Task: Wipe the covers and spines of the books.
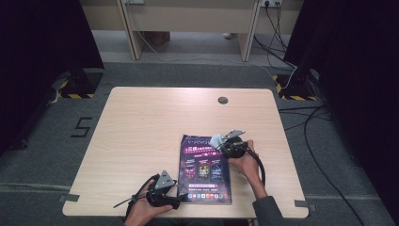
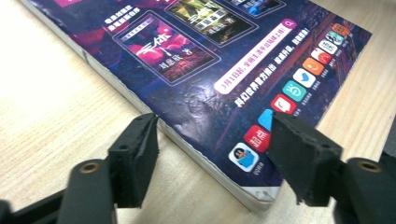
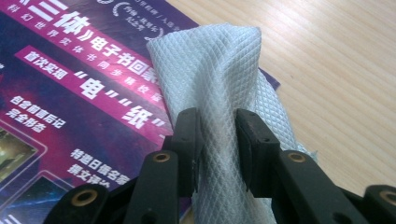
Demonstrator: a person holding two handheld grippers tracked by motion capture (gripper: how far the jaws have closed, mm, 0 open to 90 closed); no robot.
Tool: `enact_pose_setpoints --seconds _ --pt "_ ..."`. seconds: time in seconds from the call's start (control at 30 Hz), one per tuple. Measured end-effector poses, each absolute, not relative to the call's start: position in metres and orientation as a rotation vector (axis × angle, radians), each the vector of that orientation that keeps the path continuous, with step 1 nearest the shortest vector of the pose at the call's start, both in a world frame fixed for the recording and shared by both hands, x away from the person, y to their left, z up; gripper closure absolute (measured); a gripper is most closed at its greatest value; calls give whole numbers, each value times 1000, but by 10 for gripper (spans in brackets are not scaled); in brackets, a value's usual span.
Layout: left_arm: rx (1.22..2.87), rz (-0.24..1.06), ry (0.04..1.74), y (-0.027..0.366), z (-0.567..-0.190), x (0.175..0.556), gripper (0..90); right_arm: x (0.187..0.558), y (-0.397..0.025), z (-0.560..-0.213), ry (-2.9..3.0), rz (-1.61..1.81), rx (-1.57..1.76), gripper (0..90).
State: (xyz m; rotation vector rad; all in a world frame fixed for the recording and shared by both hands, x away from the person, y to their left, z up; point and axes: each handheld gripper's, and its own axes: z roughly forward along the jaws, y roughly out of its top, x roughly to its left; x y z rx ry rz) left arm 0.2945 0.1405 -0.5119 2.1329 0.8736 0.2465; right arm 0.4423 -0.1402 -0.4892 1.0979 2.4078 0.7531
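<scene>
A purple magazine (image 1: 205, 169) lies flat on the wooden table (image 1: 141, 132), near its front edge. My right gripper (image 1: 225, 142) is shut on a folded white cloth (image 1: 217, 140), which rests against the magazine's far right corner. In the right gripper view the quilted cloth (image 3: 219, 88) stands pinched between the jaws over the magazine cover (image 3: 70, 93). My left gripper (image 1: 181, 197) is open at the magazine's near left corner. In the left gripper view its jaws straddle the edge and corner of the magazine (image 2: 205, 79).
A round grommet hole (image 1: 223, 100) sits near the table's far edge. Black cables (image 1: 306, 122) trail on the floor at the right. A wooden desk frame (image 1: 188, 19) stands beyond the table.
</scene>
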Motion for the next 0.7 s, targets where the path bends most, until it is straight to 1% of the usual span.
enact_pose_setpoints --seconds 0.2,0.3,0.4,0.57,0.7 --pt "2129 263 878 137 -513 300 330 448 -139 -490 2384 737 1094 704" --pt "2139 295 863 132 -512 305 331 452 -140 -490 2360 733 1114 715" --pt "2141 300 866 129 -512 310 330 454 -140 -491 2333 727 1142 727" --pt "2134 299 873 128 -512 310 327 450 -128 -491 2361 715 1075 729" --pt "2131 324 865 127 -513 309 324 442 -109 -490 2419 741 1019 729"
